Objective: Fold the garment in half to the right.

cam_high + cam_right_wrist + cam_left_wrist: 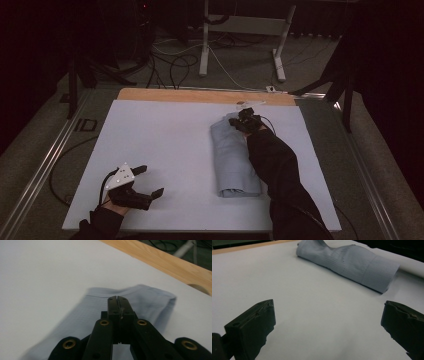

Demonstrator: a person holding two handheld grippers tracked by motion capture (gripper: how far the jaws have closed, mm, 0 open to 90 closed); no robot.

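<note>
Folding looks like the job: a light-blue folded garment (234,161) lies on the white table sheet (150,150), long axis running from the person's near edge toward the far wooden edge (200,95).

High view: right gripper (243,121) sits at the garment's far end, on the cloth. Left gripper (145,187) rests well apart, its jaws spread, nothing between them; the garment lies off beyond its right jaw.

Left gripper view: both jaws stand wide, bare sheet between them. Garment (352,263) lies ahead of the fingertips, seen as a long roll with its ribbed hem end pointing right; far end looks lifted slightly.

Right gripper view: jaws pressed together at the tips (117,300), garment (150,302) directly under and just beyond them. Can't tell whether fabric is pinched between the pads or whether the tips only rest on it; no gap visible.

Judgement: to do this fold well, get a firm pinch through all layers at the far edge, then carry it straight along the long axis toward the near end. Left gripper could pin the near end to stop sliding.
</note>
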